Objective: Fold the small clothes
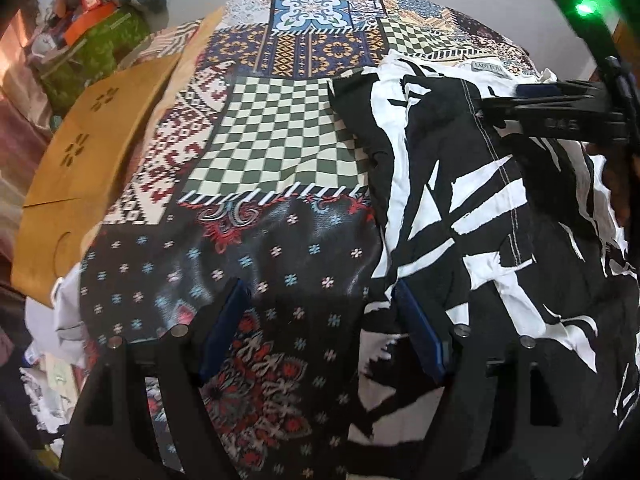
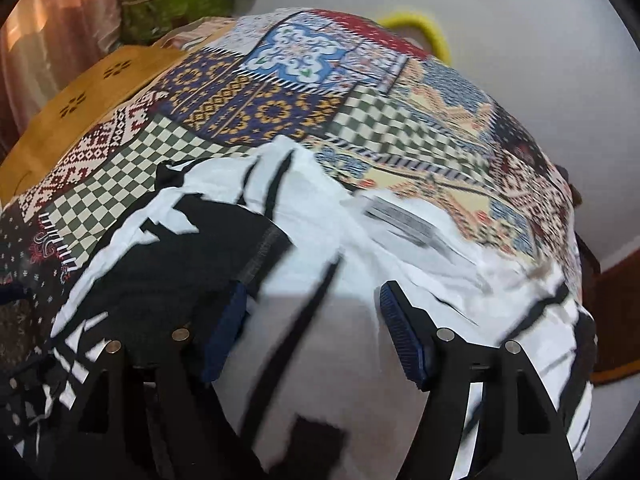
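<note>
Patchwork-print tablecloth [image 1: 280, 128] covers pretty much your whole desk, all checkers, tile motifs and little flowers on dark panels. Off to the far left there's a mustard-yellow flat board with flower-shaped cutouts [image 1: 92, 148] poking out from under the cloth edge, and behind it a green patterned bag stuffed with orange boxes [image 1: 100, 36] next to a pinkish curtain [image 2: 52, 40].

Your left hand-held gripper [image 1: 320, 312] is pointing steeply down with its jaws standing wide. Nothing is pinched between the blue pads [image 1: 228, 320]; the left one hangs over the dark floral cloth, the right one sits at the edge of the garment.

That garment, a black-and-white abstract-print piece of small clothing [image 1: 460, 200], lies rumpled on the right half of the desk, white stitching and a label at its far edge showing in the left wrist view.

Your right hand-held gripper [image 2: 312, 320] is over the white part of it, jaws apart, no fabric clamped as far as the blurry right wrist view shows. A yellow curved thing [image 2: 424, 32] peeks past the far desk edge.
</note>
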### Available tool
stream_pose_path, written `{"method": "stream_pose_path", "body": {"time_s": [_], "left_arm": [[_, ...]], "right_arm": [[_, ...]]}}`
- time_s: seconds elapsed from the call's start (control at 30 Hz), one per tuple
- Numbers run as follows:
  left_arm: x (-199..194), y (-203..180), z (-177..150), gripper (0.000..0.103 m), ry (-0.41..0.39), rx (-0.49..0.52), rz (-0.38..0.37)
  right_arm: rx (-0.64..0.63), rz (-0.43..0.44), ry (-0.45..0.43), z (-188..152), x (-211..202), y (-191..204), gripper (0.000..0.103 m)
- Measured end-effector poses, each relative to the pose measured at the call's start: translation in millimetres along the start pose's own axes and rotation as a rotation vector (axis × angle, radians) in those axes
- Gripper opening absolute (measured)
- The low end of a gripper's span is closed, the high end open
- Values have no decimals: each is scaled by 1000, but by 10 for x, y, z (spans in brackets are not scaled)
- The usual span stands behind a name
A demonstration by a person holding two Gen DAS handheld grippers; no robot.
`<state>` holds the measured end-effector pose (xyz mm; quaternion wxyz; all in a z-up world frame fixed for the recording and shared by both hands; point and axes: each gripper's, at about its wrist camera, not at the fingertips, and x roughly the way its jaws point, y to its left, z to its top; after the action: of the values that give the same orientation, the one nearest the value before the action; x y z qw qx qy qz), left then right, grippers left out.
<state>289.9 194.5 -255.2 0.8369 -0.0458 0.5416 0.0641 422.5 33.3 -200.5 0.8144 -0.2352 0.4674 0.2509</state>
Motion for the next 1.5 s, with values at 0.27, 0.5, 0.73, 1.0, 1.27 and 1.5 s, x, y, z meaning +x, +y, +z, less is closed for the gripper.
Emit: {"method": "stream_pose_path", "body": {"time_s": [0.27, 0.5, 0.73, 1.0, 1.27, 1.5], "left_arm": [[-482, -79, 122, 76, -87, -17, 48], [-917, -352, 331, 77, -177, -6, 23], [-1008, -894, 566, 79, -202, 35, -24], [-677, -1508, 769, 79, -161, 119, -71], [-117, -1867, 872, 79, -64, 187, -53], [206, -1888, 917, 79, -11, 144, -80]], "right_arm": [[94, 100, -118, -336, -763, -335, 67], [175, 138, -241, -740, -1449, -670, 67], [288, 85, -257, -1185, -1643, -1232, 67], [422, 9, -193, -1769, -1521, -1935, 67], [610, 27, -122, -2199, -1096, -2475, 66], [673, 48, -116, -2240, -848, -2683, 52]]}}
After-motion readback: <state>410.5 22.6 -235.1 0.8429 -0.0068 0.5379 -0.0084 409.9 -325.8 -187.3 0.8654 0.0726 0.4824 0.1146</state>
